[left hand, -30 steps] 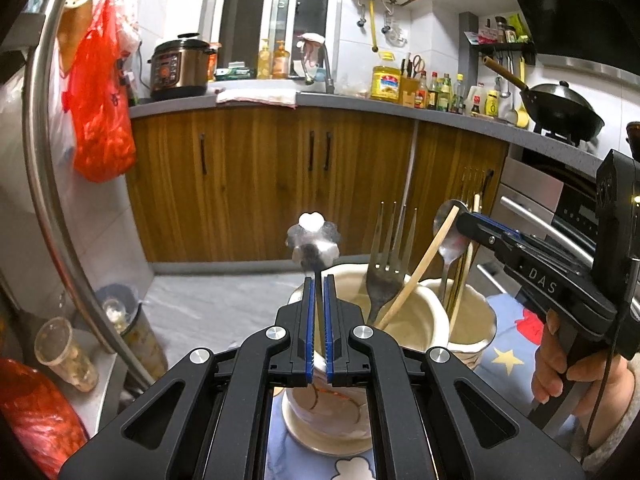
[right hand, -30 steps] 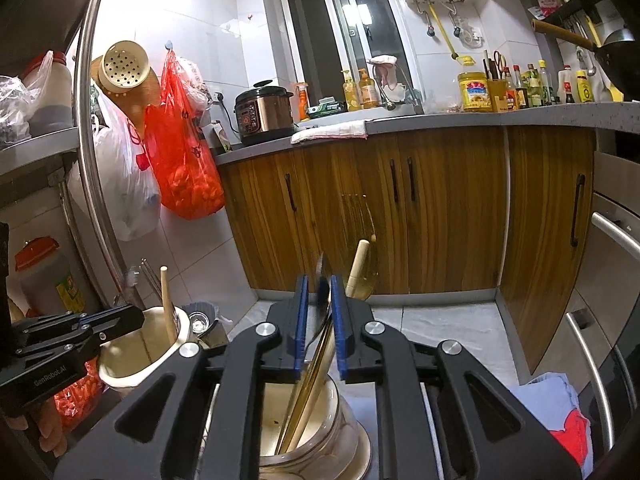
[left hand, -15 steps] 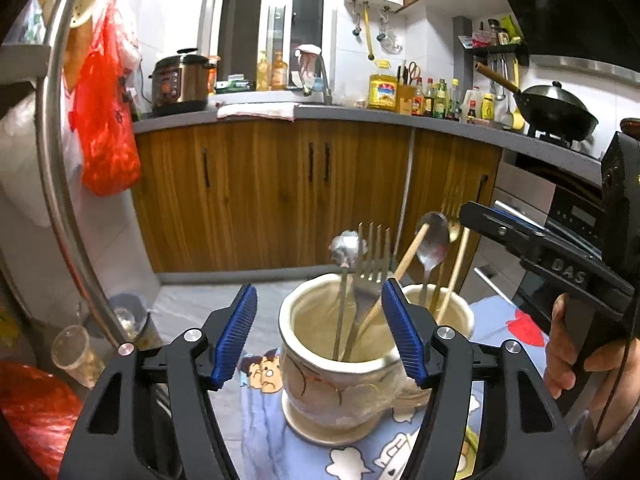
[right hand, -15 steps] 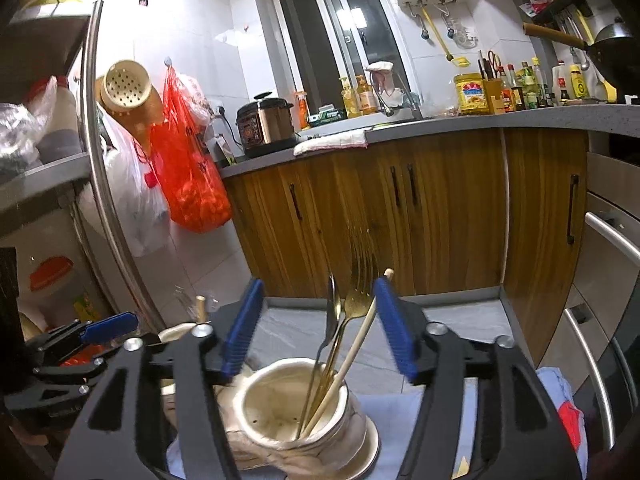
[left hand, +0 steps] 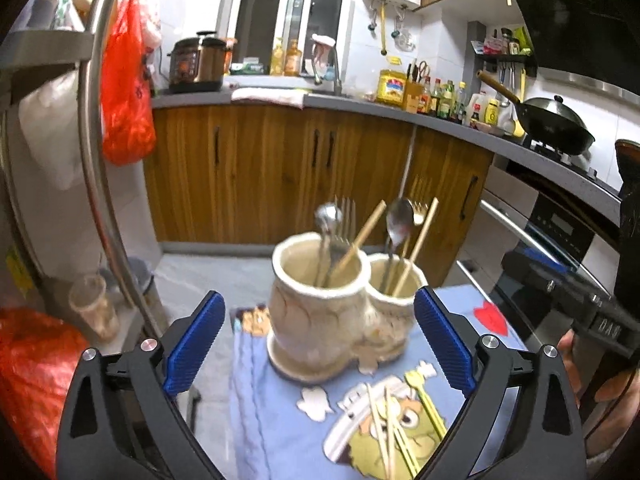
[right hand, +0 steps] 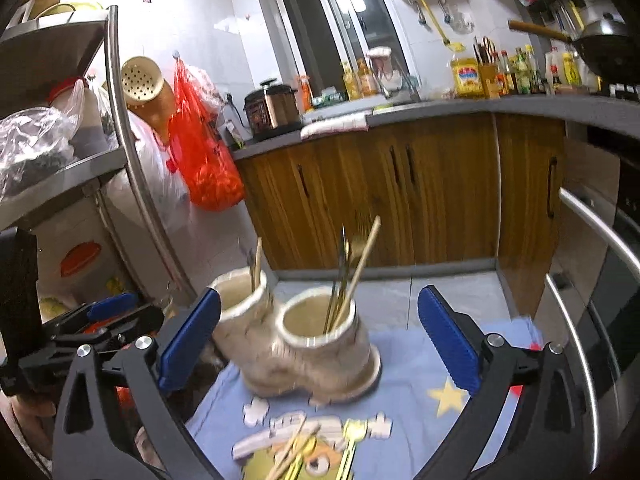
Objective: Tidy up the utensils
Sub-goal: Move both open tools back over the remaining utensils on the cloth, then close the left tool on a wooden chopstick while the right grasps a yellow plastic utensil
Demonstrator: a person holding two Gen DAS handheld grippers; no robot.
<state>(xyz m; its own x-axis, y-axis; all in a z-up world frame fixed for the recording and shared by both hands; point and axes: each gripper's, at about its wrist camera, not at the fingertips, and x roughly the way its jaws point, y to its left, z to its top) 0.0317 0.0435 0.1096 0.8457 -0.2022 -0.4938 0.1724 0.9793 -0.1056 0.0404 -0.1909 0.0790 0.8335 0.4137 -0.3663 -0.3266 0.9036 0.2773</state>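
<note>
While both grippers are hanging empty near the cream ceramic holder (left hand: 340,312), the step in hand appears to be going for the loose utensils, and doing it well means dropping low over the blue cloth (left hand: 272,420) in front of the holder and closing on one slim piece at a time. The left gripper (left hand: 316,340) and the right gripper (right hand: 318,342) are both spreading their blue fingers (left hand: 444,340), with nothing pinched between them. The holder is standing on the cloth-covered tabletop, its two cups joined side by side, each carrying upright spoons, forks and chopsticks (left hand: 360,236). Loose chopsticks (left hand: 384,432) and a gold spoon (left hand: 424,400) are lying just in front of the holder.
</note>
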